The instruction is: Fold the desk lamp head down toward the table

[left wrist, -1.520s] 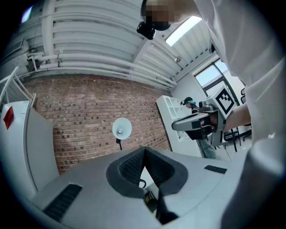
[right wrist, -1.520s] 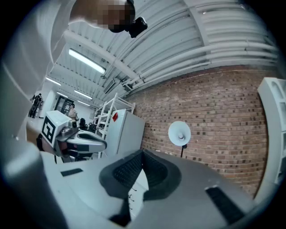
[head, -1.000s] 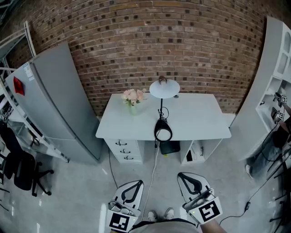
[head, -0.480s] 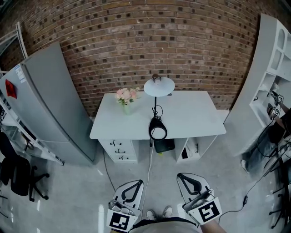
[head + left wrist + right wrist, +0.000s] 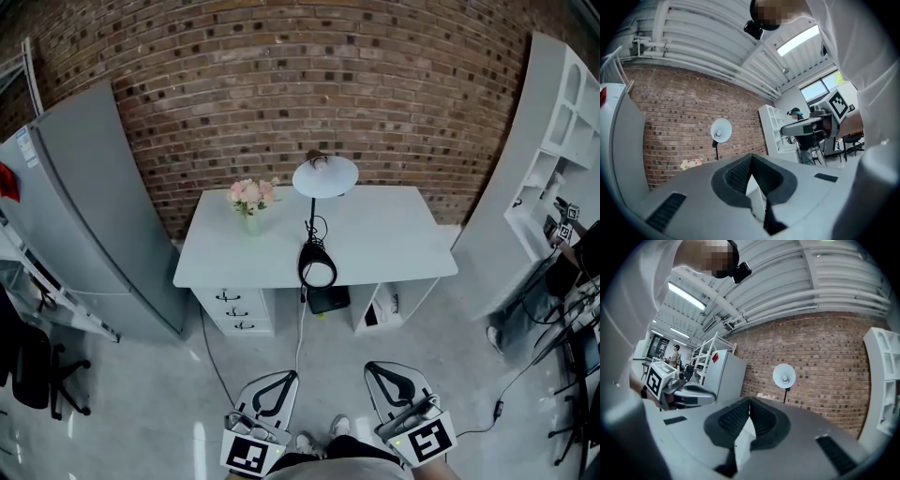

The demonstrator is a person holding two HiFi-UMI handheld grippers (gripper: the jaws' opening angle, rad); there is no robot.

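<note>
Fingers of left gripper and right gripper clenched tip to tip, empty, well apart from desk. Only head view shows the desk top with lamp base at its front edge. Gripper views show just its round white head, raised on a thin stem before the brick wall.
</note>
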